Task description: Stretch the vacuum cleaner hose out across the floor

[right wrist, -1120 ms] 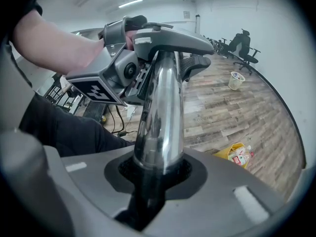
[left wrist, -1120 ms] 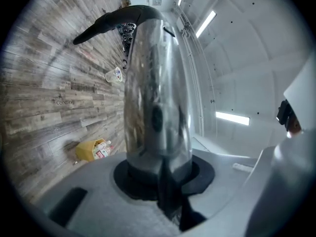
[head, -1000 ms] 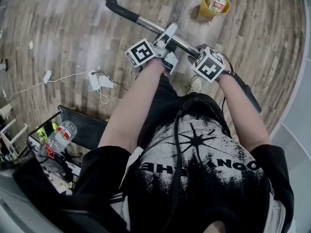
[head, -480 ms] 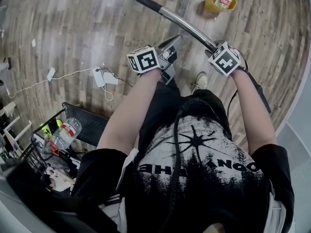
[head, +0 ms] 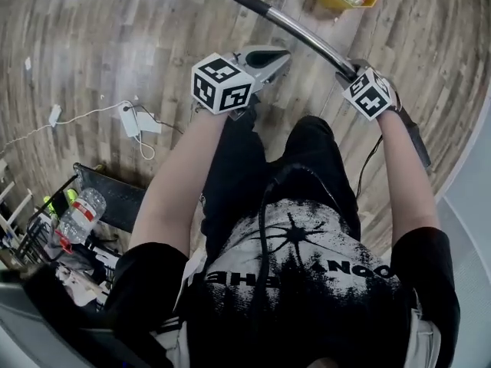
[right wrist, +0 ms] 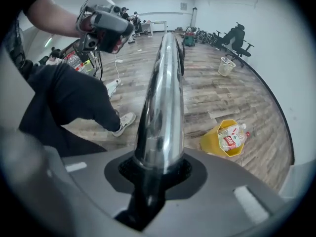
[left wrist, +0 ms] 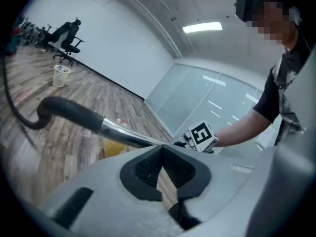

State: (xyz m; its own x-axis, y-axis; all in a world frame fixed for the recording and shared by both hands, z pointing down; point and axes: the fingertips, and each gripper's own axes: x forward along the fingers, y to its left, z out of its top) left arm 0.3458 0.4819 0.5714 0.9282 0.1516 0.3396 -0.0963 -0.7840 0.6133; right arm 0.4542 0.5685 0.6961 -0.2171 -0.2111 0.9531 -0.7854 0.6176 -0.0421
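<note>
chrome tube (head: pixel 303 31) of vacuum hose: slants from top centre to upper right of head view, over wood floor (head: pixel 115 44) | my right gripper (head: pixel 351 73): jaws clamped on tube | my left gripper (head: pixel 280 54): jaws together, empty, just left of tube | yellow bin (right wrist: pixel 212 141): top right

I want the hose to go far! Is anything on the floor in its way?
Nothing visible lies on the floor along the metal tube that the right gripper holds. A yellow bin sits beside it, off its line.
</note>
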